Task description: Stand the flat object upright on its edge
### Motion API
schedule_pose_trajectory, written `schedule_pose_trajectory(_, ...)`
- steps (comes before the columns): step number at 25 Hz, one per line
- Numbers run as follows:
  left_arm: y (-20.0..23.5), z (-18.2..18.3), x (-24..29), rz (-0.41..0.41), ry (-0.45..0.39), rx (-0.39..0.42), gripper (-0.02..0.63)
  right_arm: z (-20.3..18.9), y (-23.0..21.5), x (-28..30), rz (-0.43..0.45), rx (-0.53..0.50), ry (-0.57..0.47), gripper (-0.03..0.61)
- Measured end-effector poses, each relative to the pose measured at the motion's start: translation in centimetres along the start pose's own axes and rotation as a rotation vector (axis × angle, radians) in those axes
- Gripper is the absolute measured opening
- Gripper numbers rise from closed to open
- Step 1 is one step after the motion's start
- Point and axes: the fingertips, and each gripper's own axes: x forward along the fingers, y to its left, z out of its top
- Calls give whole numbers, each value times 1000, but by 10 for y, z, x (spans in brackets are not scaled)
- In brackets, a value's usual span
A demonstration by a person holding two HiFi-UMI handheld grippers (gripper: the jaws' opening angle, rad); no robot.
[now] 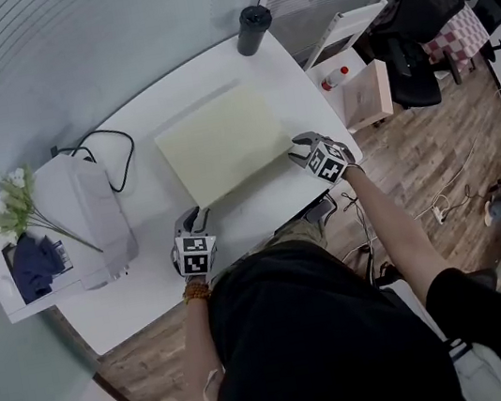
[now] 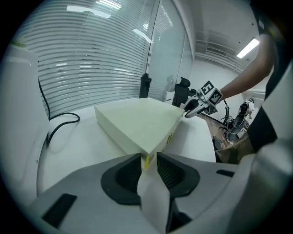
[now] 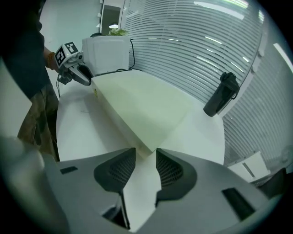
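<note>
A flat pale yellow-green box lies on its broad face on the white table. My left gripper is at the box's near left corner; in the left gripper view the box runs away from the left gripper, whose jaws press on that corner from both sides. My right gripper is at the near right corner. In the right gripper view the box ends just at the right gripper, whose jaws stand apart with the corner tip at their mouth, not pinched.
A white printer with flowers beside it stands at the table's left, and a black cable loops next to it. A black tumbler stands at the far edge. The table's near edge runs just behind both grippers.
</note>
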Motion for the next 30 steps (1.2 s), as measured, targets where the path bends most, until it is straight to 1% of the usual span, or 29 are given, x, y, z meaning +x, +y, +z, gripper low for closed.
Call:
schedule_pose_trajectory(3,5,-1,0,6,2,-23,97,1,1,2,-4,25,13,130)
schedule_pose_trajectory(5,7,-1,1,4,5,-32,94,1,0,4,-20,43,29,107)
schedule_pose_trajectory(7,8,-2,1,3,7,-42,89,3,0,5,-29,73,36,107)
schedule_pose_trajectory(10,11,-5,1,11,6,-68,84,6,4,4,-25,110,35,104)
schedule_pose_trajectory(14,15,-10,-3,6,2,-98,80,7,13,0,-5,112,27,100)
schedule_pose_trajectory(17,13,-16,-7,-25,3,-95,77,4,24,-4,16,102,27,94)
schedule_pose_trajectory(19,11,-23,-10,-33,10,-86,75,3,31,-5,11,106,25,89)
schedule_pose_trajectory(23,11,-29,-16,-26,8,-86,71,4,39,-7,-34,172,15,83)
schedule_pose_trajectory(26,13,-33,-20,-20,10,-72,66,4,46,-7,-52,210,11,80)
schedule_pose_trajectory(30,15,-36,-20,-37,10,-68,63,4,51,-12,-63,231,1,71)
